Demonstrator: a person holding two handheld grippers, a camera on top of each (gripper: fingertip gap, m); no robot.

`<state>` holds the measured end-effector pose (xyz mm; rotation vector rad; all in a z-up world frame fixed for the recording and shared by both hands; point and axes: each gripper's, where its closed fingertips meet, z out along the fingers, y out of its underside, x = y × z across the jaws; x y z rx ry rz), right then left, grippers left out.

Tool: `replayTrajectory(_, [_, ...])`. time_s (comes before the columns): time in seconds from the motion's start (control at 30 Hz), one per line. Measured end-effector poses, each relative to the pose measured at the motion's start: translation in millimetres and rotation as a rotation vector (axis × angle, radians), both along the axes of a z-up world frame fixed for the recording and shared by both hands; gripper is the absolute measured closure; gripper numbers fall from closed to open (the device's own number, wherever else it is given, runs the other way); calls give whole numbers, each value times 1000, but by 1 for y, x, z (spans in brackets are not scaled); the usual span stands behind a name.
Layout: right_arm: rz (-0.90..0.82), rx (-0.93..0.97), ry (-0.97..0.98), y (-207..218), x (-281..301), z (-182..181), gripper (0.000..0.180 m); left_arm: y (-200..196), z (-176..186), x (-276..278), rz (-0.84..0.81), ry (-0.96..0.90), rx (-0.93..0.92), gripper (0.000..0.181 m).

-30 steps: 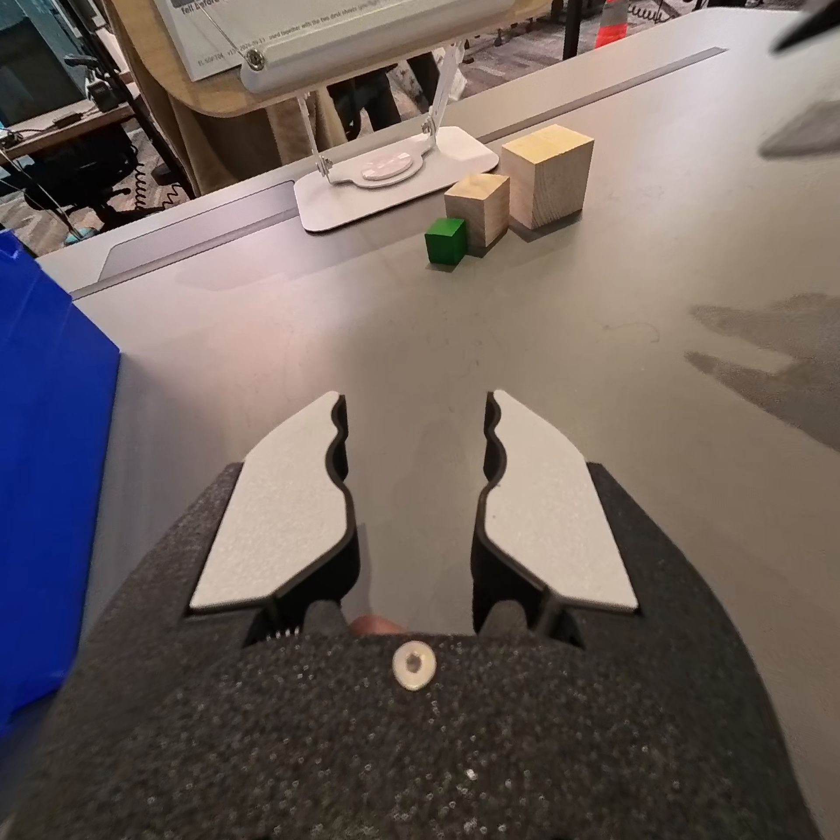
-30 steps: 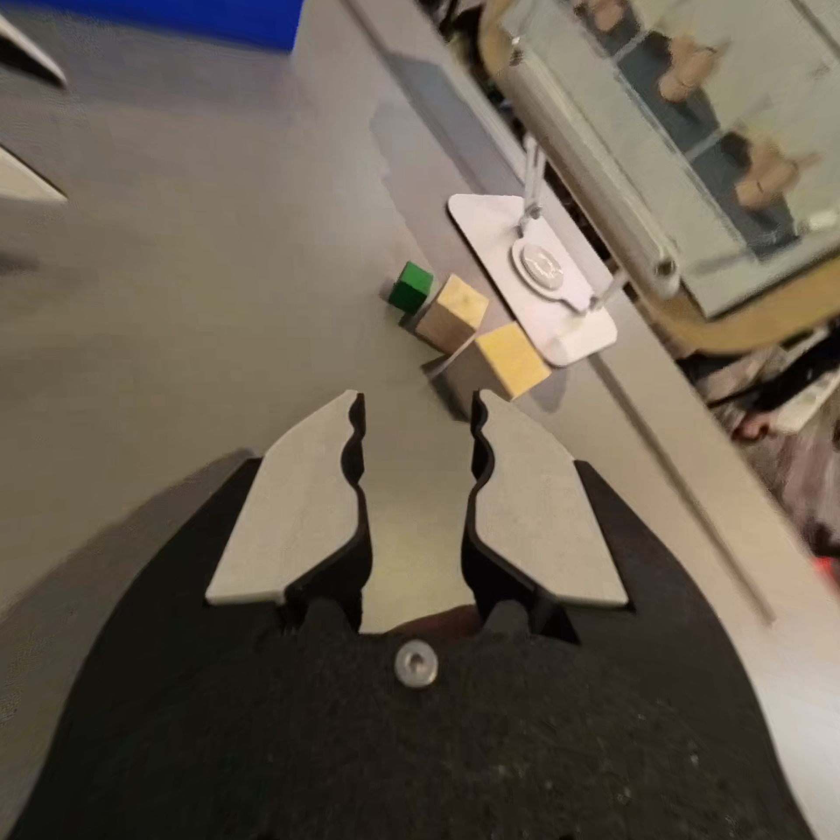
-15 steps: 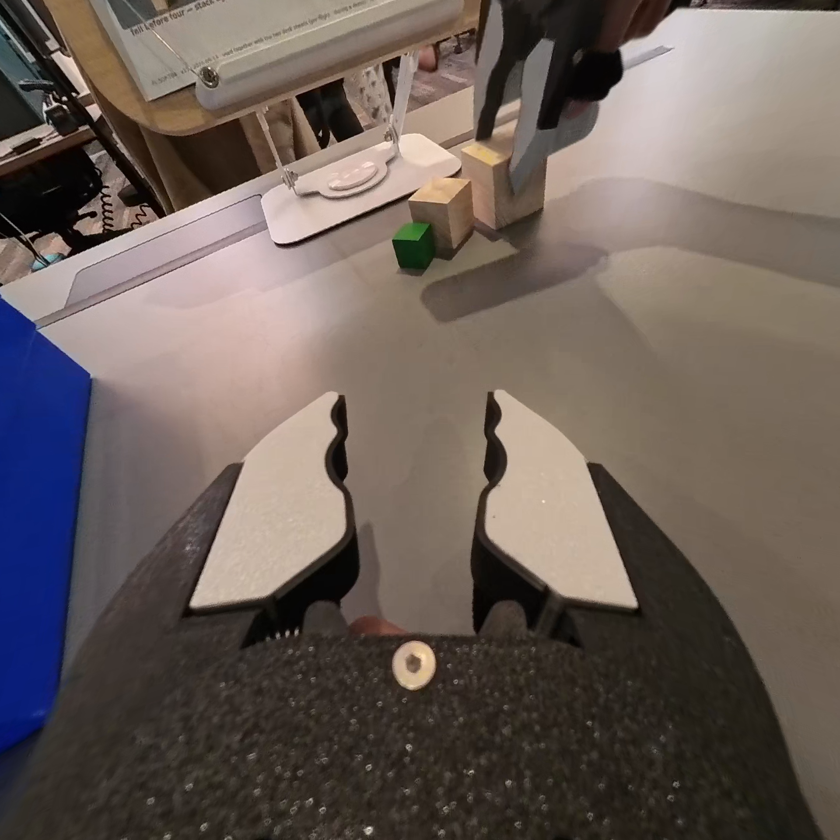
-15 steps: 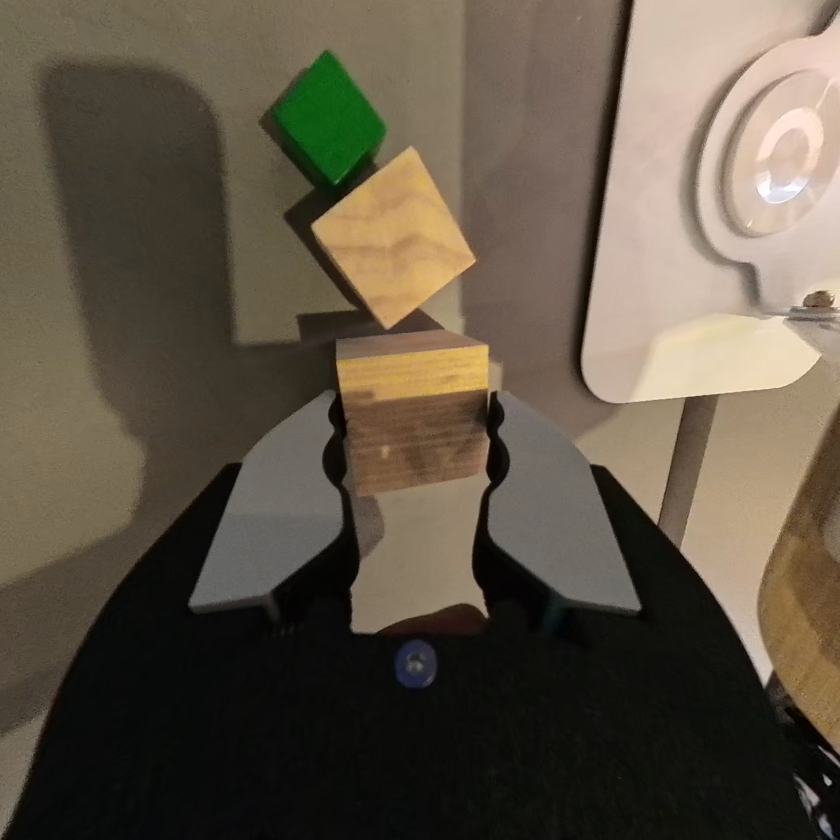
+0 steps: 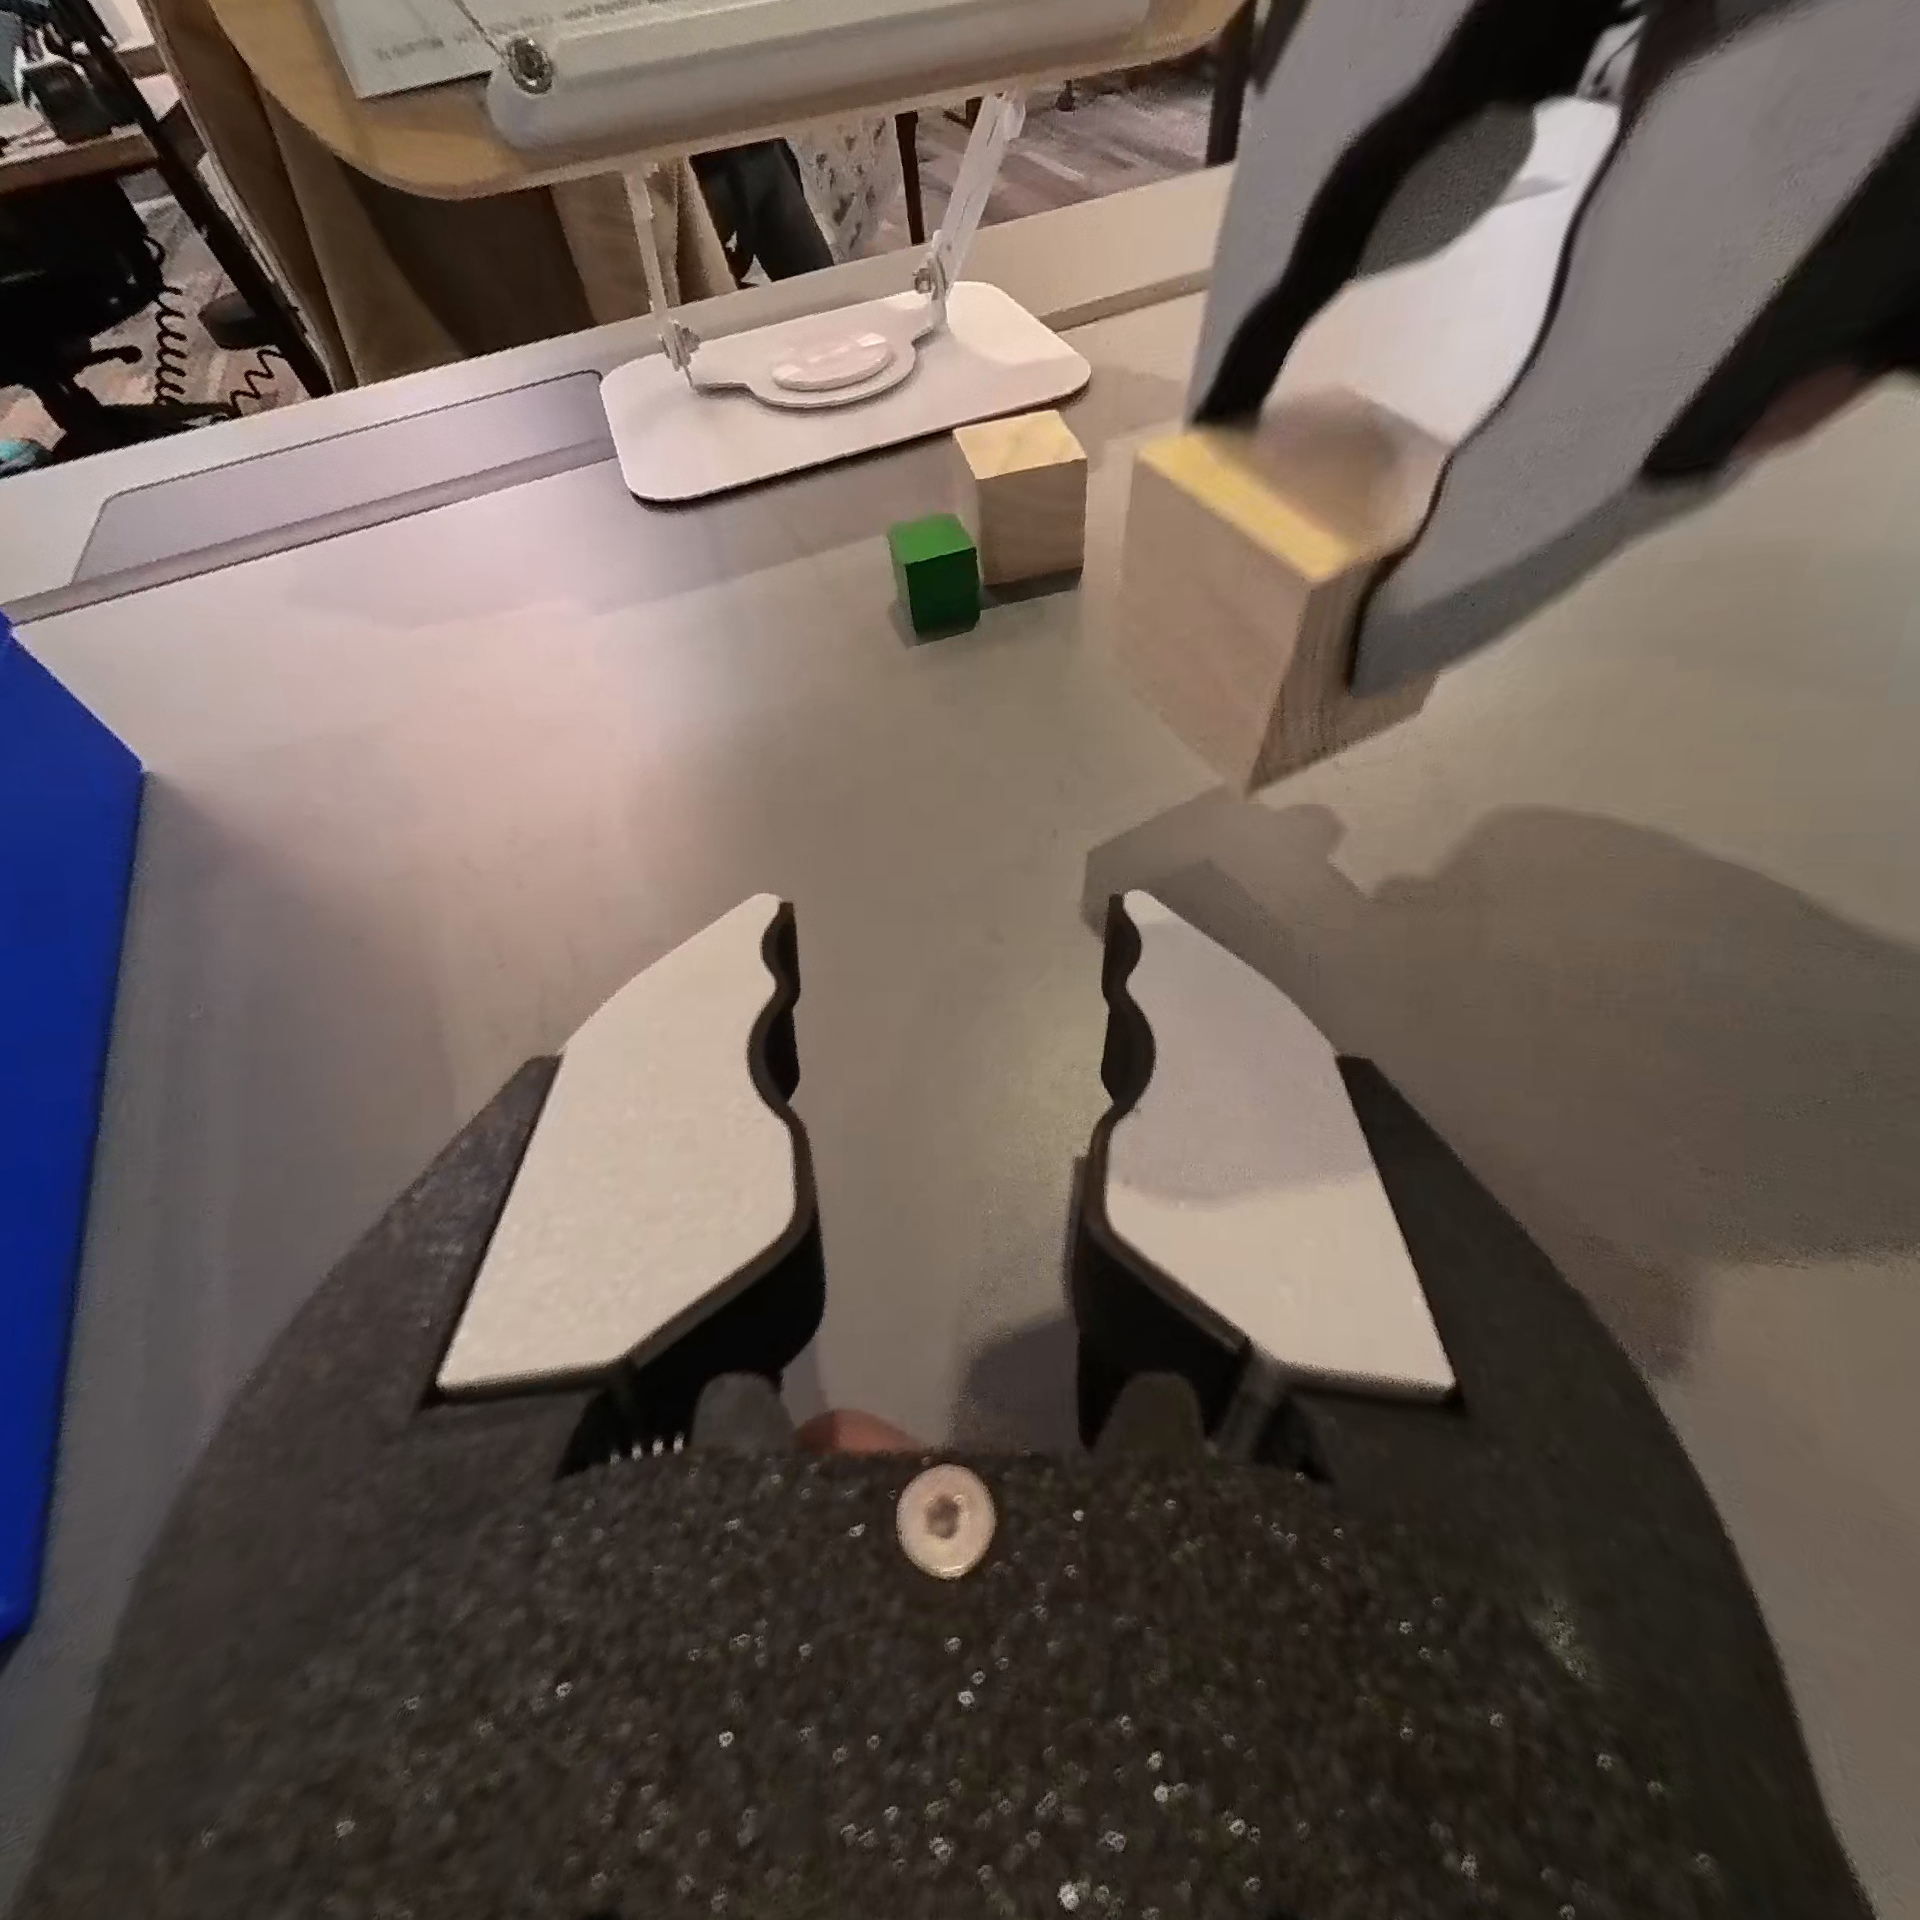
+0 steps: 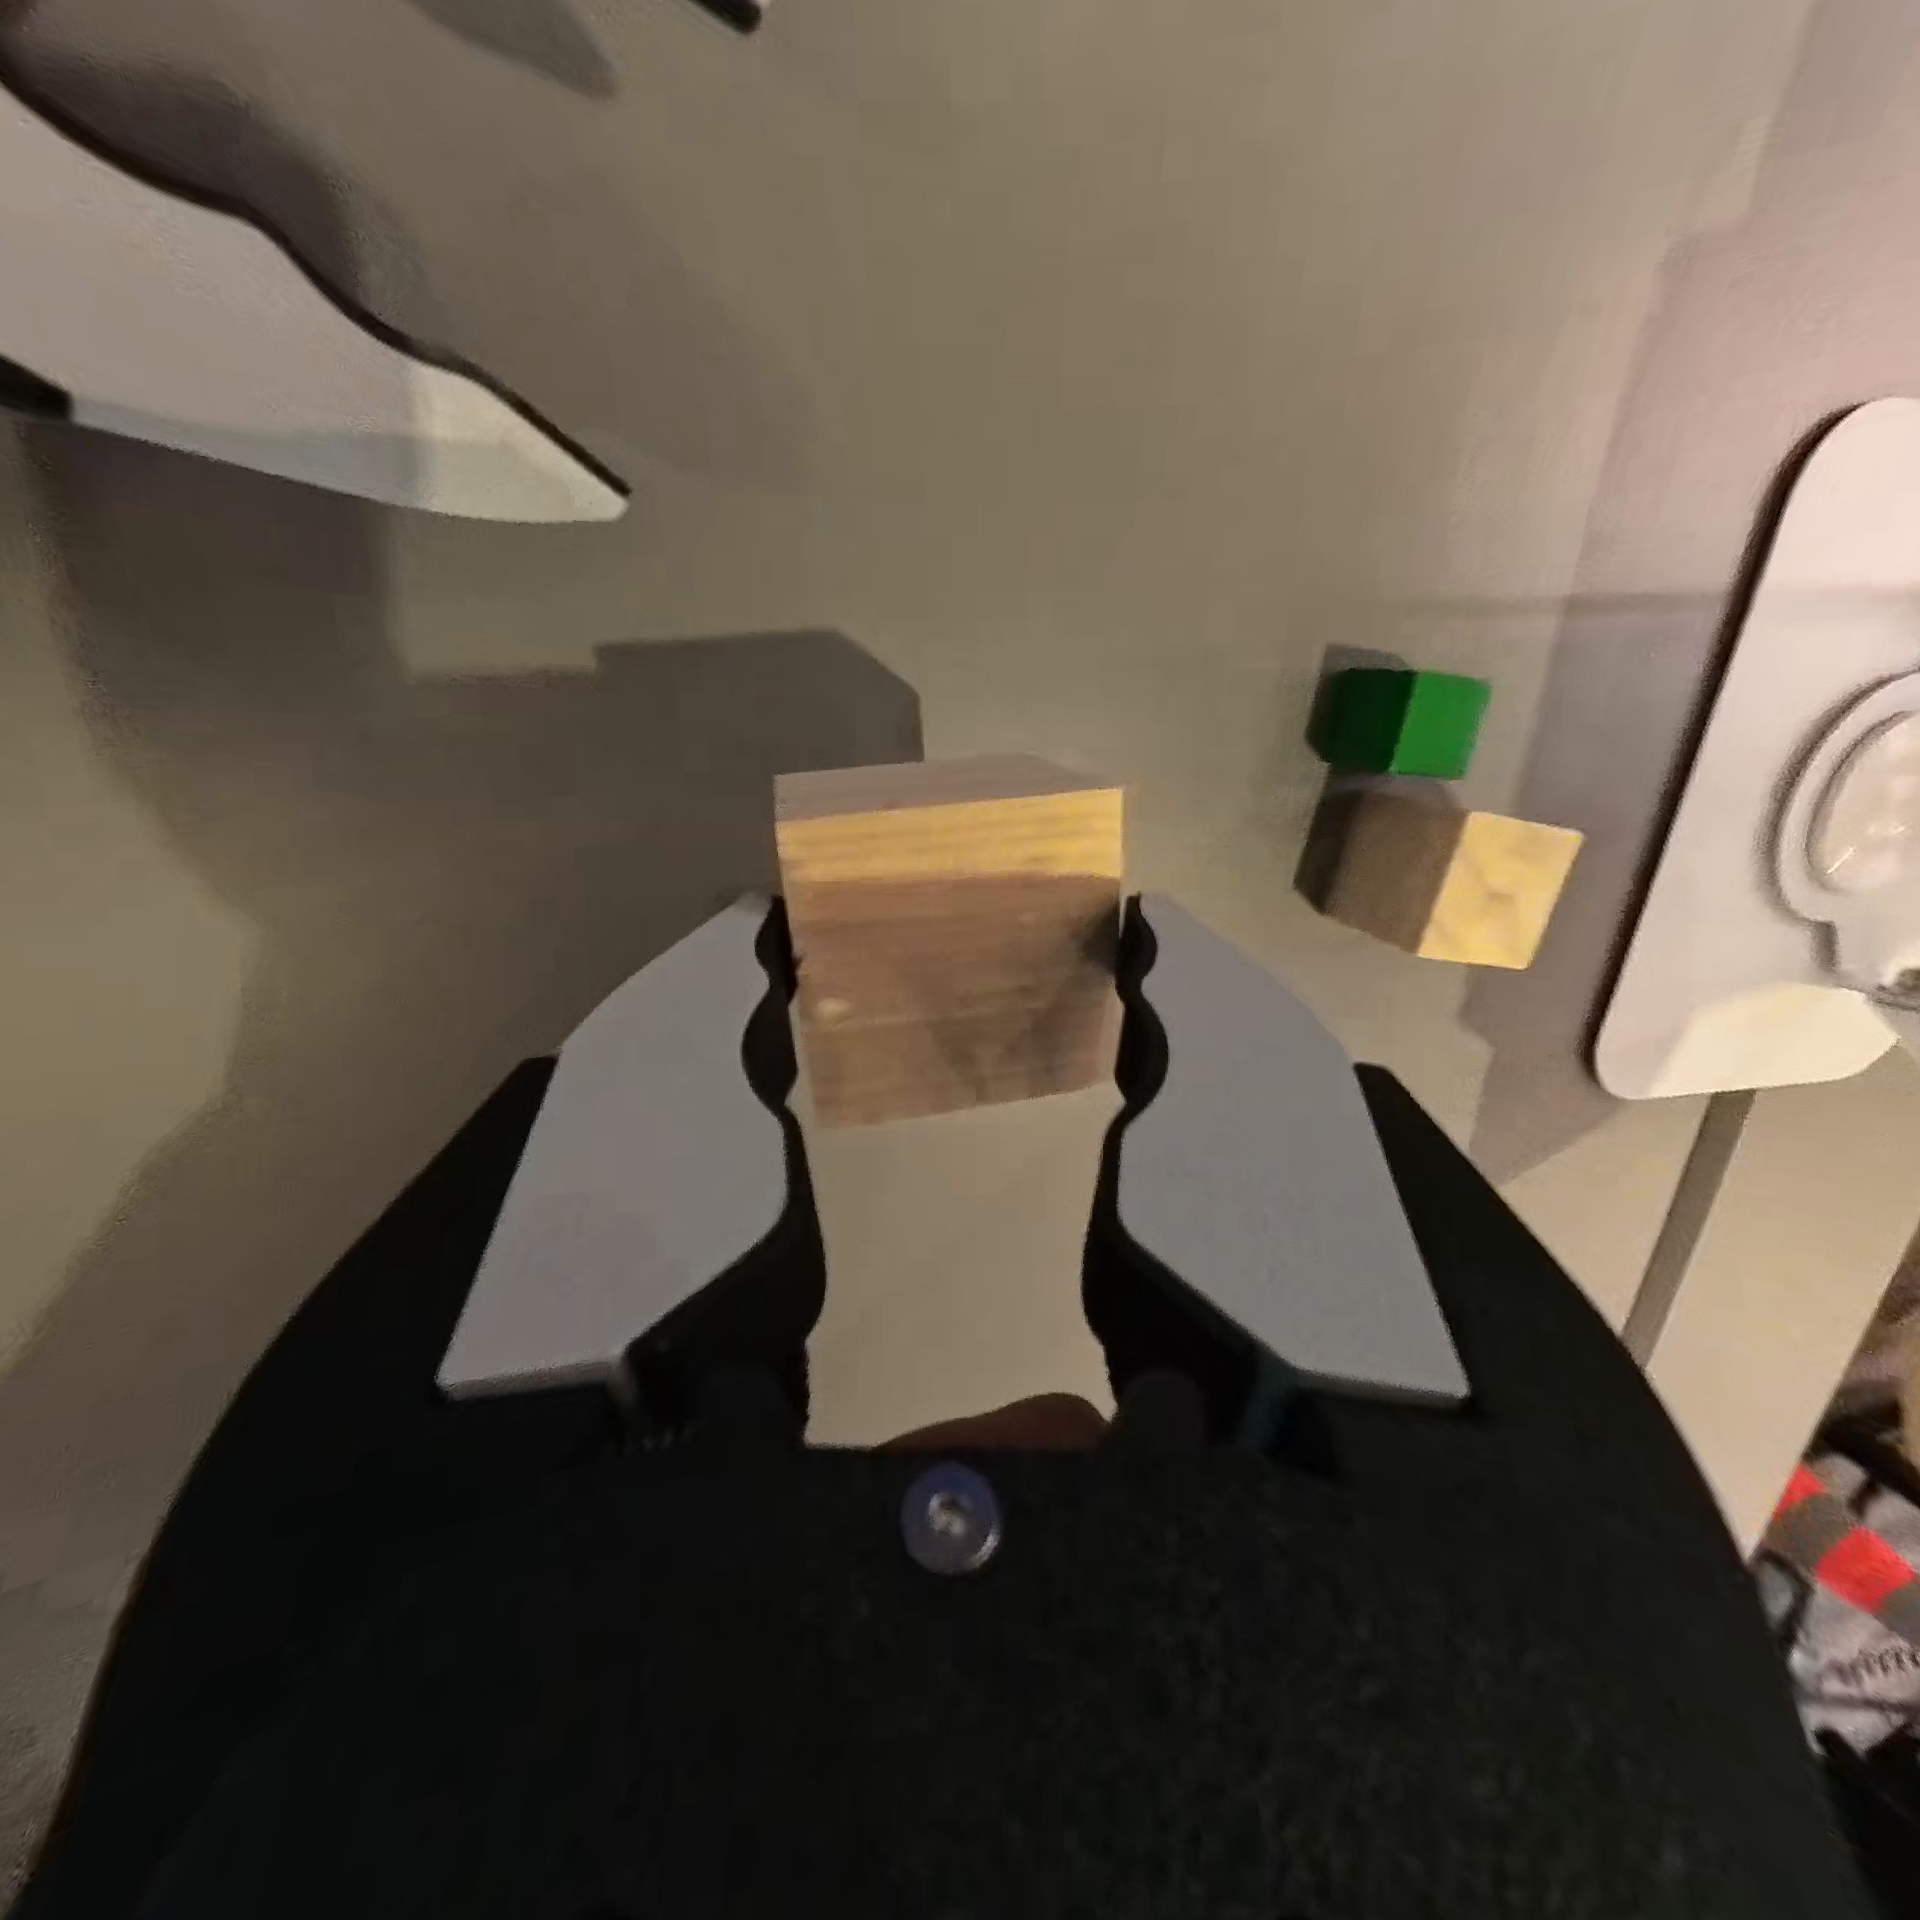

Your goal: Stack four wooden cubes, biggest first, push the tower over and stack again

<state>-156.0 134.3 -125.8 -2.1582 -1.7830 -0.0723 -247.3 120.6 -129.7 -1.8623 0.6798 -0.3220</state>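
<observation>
At the bottom centre of the left wrist view, the left gripper hangs low over the grey table with its jaws spread and nothing between them, judged to be standing by. At right of centre in that view, the right gripper pinches the largest wooden cube by two opposite faces and holds it clear of the surface, its shadow lying apart beneath; the grip suits carrying it forward as the tower base. Farther off, upper centre, the medium cube and the green cube stand touching on the table, just before a white stand base. A fourth cube is not visible. Half a second earlier the largest cube sat beside the medium one with the jaws around it; it has since been lifted and brought nearer.
</observation>
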Motion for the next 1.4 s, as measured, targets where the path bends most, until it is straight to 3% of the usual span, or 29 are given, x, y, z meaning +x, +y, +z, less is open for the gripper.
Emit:
replayTrajectory(0.4, [-65,-42,27,-12,-2,-36,119,-2,2,1,-8,9,27,125])
replayTrajectory(0.53, [-48,43,132,-3,0,7,107,-2,2,2,-12,12,29,124])
replayTrajectory(0.63, [-120,189,189,42,22,53,111,-3,2,3,-15,16,33,124])
replayTrajectory(0.7, [-163,225,152,76,41,57,111,-3,1,3,-17,27,31,124])
replayTrajectory(0.93, [-151,34,-12,131,51,-15,114,-3,-2,5,-26,40,18,124])
replayTrajectory(1.07, [-156,-27,-27,147,46,-40,115,-4,-1,5,-37,24,16,124])
replayTrajectory(1.17, [-151,-68,-43,149,48,-51,133,-5,0,6,-47,19,18,124])
replayTrajectory(1.27, [-135,-63,10,147,44,-35,134,-6,0,7,-54,18,18,124])
replayTrajectory(1.4, [-77,11,71,121,31,20,134,-6,0,7,-57,14,15,124])
